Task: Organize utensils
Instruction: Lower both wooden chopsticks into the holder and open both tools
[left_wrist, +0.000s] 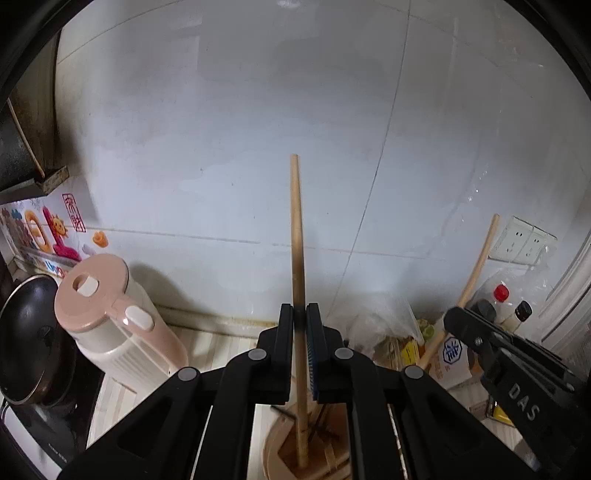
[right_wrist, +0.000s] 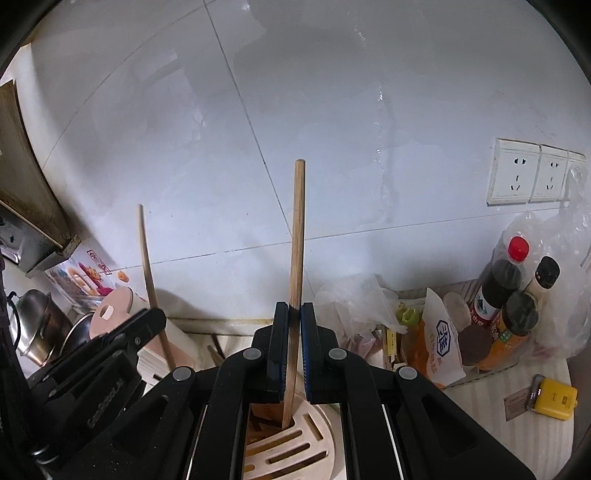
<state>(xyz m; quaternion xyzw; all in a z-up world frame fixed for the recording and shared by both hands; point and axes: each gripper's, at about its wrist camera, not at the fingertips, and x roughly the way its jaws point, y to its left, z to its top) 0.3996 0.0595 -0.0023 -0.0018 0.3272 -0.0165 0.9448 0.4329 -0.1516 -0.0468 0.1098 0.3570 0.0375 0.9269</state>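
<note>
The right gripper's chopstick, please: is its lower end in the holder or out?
In: the chopstick drops into a slot of the beige holder.

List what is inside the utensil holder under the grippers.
In the utensil holder, the right gripper stands a wooden stick in a slot; the left gripper lowers another. Gripper bodies cover the rest.

left tool (left_wrist: 299, 317): clamped, tilted down | right tool (right_wrist: 294, 316): clamped, tilted down

White tiled wall (right_wrist: 332, 110) with sockets (right_wrist: 517, 171) above a pale striped counter (right_wrist: 498, 424).
</note>
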